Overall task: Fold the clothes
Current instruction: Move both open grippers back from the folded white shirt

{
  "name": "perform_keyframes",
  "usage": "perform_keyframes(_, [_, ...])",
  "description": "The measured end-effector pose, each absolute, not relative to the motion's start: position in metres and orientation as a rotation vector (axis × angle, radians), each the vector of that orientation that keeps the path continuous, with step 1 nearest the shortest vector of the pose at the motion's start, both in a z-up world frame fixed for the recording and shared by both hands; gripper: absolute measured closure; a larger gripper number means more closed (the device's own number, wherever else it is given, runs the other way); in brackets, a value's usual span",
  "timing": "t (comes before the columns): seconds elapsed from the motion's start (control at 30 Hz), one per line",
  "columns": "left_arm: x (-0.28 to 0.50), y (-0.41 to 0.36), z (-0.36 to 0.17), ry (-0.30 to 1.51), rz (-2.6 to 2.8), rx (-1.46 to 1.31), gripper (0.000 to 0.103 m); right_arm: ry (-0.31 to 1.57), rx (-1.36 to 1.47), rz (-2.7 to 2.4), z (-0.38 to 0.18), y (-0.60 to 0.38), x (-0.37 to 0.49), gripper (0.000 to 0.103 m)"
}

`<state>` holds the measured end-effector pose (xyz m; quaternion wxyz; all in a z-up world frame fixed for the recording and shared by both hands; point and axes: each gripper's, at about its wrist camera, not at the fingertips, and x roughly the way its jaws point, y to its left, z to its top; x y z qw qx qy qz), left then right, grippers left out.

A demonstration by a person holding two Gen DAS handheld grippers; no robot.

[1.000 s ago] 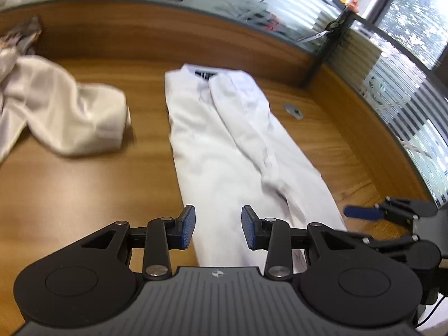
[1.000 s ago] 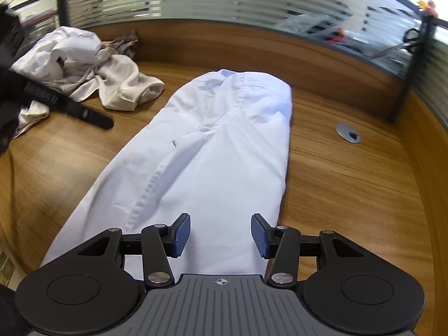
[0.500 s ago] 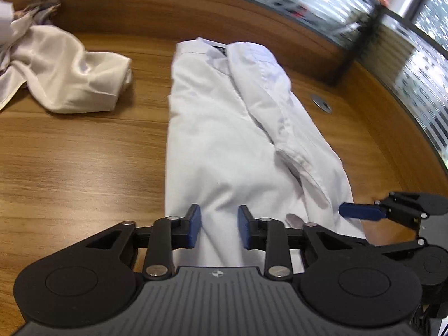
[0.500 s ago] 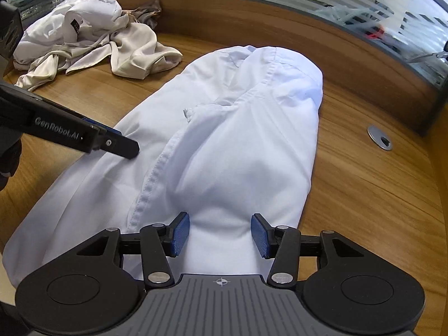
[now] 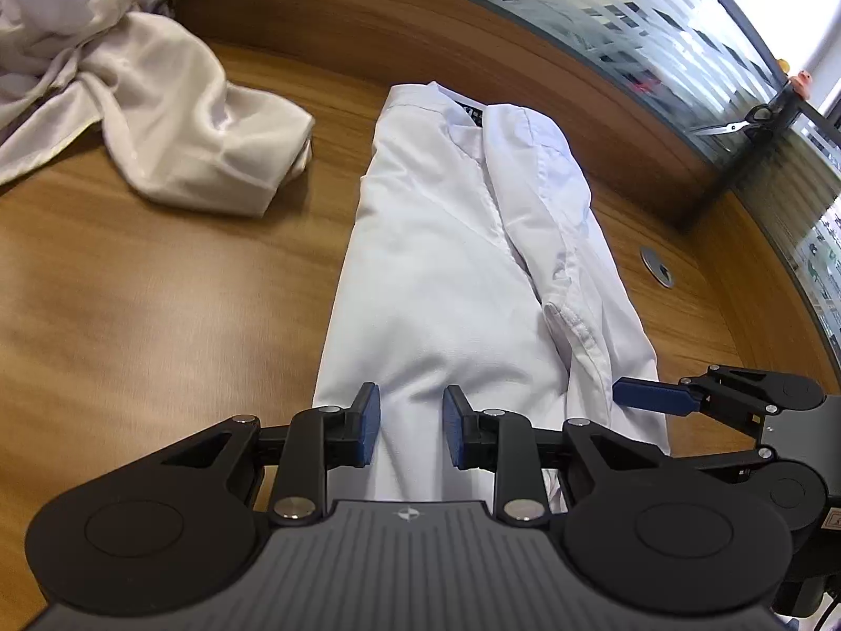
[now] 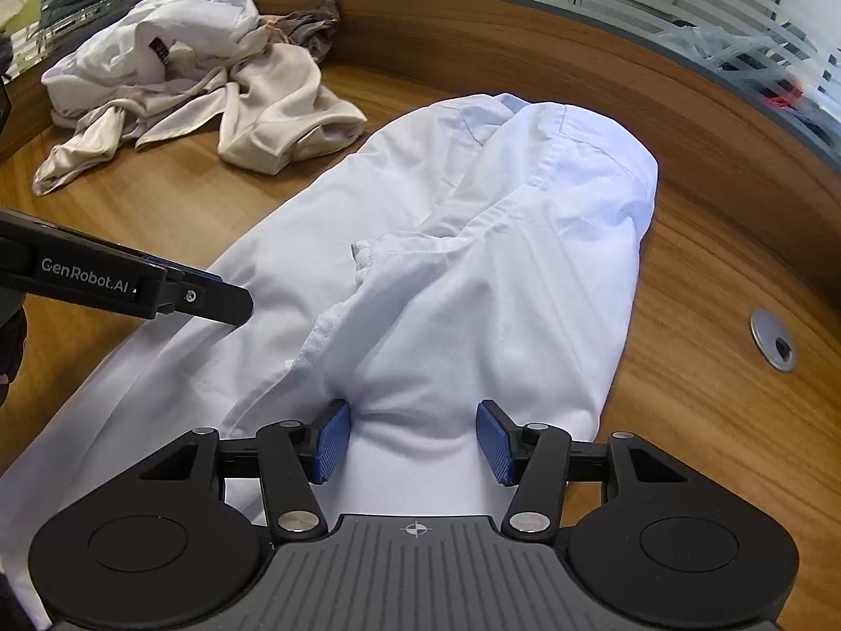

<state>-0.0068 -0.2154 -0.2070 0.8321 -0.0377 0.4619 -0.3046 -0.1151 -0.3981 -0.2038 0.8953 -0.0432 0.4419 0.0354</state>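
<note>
1. White cotton: a long folded shirt [image 5: 447, 284] lies flat on the wooden desk [image 5: 131, 315], running straight ahead of both tools, collar end farthest away.
2. Left gripper [image 5: 411, 431] stands with its blue pads a narrow way apart above the near hem of the shirt. Cloth shows in the gap, yet the pads do not press on it.
3. Right gripper [image 6: 415, 441] has jaws set about half wide and opening. A low ridge of shirt cloth sits between them; the pads look close to it, and nothing is clamped.
4. From the left wrist view, the right gripper's blue finger [image 5: 652, 397] reaches in from the right, at the shirt's right edge, level with the left tool's own pads.
5. From the right wrist view, the left gripper's black finger [image 6: 210, 297] comes in from the left over the shirt's left side, ahead of the right tool's pads.
6. A folded-in sleeve with a stitched cuff [image 6: 362, 263] lies along the shirt's middle, ahead of the right tool.
7. A crumpled heap of pale clothes [image 6: 210, 84] lies far ahead and to the left of both tools, just apart from the shirt.
8. A round metal cable grommet [image 6: 772, 339] sits in the desk to the right of the shirt.
</note>
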Motion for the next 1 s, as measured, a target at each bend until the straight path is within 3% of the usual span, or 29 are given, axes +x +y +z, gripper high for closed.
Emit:
perform_keyframes(0.43, [0.032, -0.216, -0.193, 0.985, -0.783, -0.088, 0.066, 0.866, -0.107, 0.045, -0.188, -0.407, -0.089, 0.046])
perform_keyframes(0.83, [-0.095, -0.127, -0.138, 0.875, -0.850, -0.010, 0.063, 0.740, 0.039, 0.071, -0.128, -0.371, -0.209, 0.048])
perform_keyframes(1.0, [-0.144, -0.095, -0.138, 0.889, -0.849, 0.050, 0.062, 0.757, 0.084, 0.053, -0.128, -0.332, -0.264, 0.056])
